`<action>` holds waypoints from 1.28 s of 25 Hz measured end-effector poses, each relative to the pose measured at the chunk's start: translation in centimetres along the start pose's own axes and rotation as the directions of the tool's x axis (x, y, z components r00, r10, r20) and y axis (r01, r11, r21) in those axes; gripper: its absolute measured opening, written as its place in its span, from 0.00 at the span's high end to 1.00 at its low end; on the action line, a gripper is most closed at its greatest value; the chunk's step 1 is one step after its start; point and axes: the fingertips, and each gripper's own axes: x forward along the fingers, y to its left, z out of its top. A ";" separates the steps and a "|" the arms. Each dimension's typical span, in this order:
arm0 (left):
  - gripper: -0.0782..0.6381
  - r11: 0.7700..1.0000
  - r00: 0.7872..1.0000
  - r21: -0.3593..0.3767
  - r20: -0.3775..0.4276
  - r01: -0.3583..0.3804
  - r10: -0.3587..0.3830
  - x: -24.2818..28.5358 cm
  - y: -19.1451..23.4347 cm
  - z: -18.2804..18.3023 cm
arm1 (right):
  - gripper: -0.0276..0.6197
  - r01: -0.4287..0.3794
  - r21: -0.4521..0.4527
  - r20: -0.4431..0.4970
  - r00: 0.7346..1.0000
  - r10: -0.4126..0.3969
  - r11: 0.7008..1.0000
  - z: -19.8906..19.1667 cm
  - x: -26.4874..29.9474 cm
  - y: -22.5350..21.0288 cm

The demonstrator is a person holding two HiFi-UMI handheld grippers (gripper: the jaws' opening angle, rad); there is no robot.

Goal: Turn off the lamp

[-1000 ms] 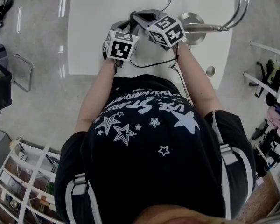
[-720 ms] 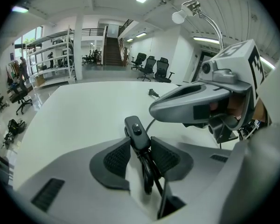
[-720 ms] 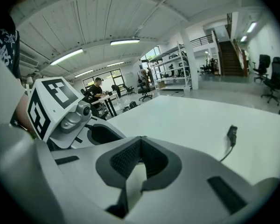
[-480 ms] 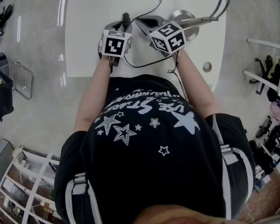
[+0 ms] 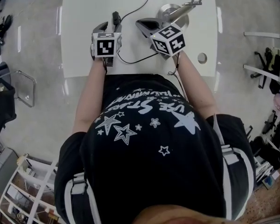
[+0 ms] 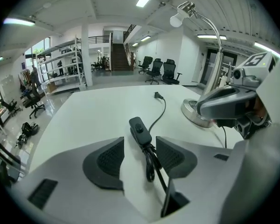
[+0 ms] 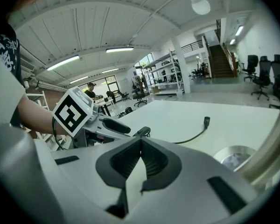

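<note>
Switch [image 6: 139,129] on table [image 6: 93,111], lying lengthwise between left gripper [image 6: 140,148] jaws, button up. Jaws just opening wide, pads clear of it. Right gripper [image 7: 141,143] pressed together, empty, farther off beside lamp base [image 6: 193,115].

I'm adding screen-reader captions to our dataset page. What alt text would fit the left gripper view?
The left tongs, which have just been opening, stand apart around a black inline switch and its looped cord, pads not pressing them. On the white table beyond, at right, a gooseneck lamp stands behind the right gripper.
</note>
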 end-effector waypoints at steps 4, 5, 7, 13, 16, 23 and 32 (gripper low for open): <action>0.60 0.999 1.000 -0.026 0.015 -0.019 0.020 -1.7 -0.6 -0.3 | 0.95 -0.005 0.005 0.017 1.000 0.005 1.000 -0.8 -1.6 0.4; 0.60 0.999 1.000 -0.031 0.020 -0.021 0.021 -2.1 -0.8 -0.4 | 0.95 -0.009 0.006 0.021 1.000 0.009 1.000 -1.0 -1.9 0.6; 0.60 0.999 0.999 -0.041 0.029 -0.018 0.019 -2.9 -1.3 -0.5 | 0.95 -0.018 0.012 0.030 0.999 0.017 1.000 -1.4 -2.3 0.9; 0.60 0.998 0.999 -0.062 0.050 0.006 -0.003 -5.5 -2.0 -0.7 | 0.95 -0.024 0.051 0.045 0.999 0.022 0.998 -2.3 -2.6 1.9; 0.60 0.996 0.998 -0.080 0.062 0.036 -0.031 -6.2 -1.9 -0.5 | 0.95 -0.014 0.082 0.053 0.999 0.010 0.997 -2.5 -2.3 2.3; 0.60 0.980 0.987 -0.135 0.080 0.147 -0.137 -7.2 -2.3 -0.7 | 0.95 0.037 0.122 0.055 0.997 -0.044 0.992 -3.0 -2.0 3.4; 0.60 0.953 0.959 -0.126 0.105 0.276 -0.264 -11.1 -1.7 -2.8 | 0.95 0.150 0.165 0.082 0.983 -0.165 0.975 -2.6 -2.5 8.5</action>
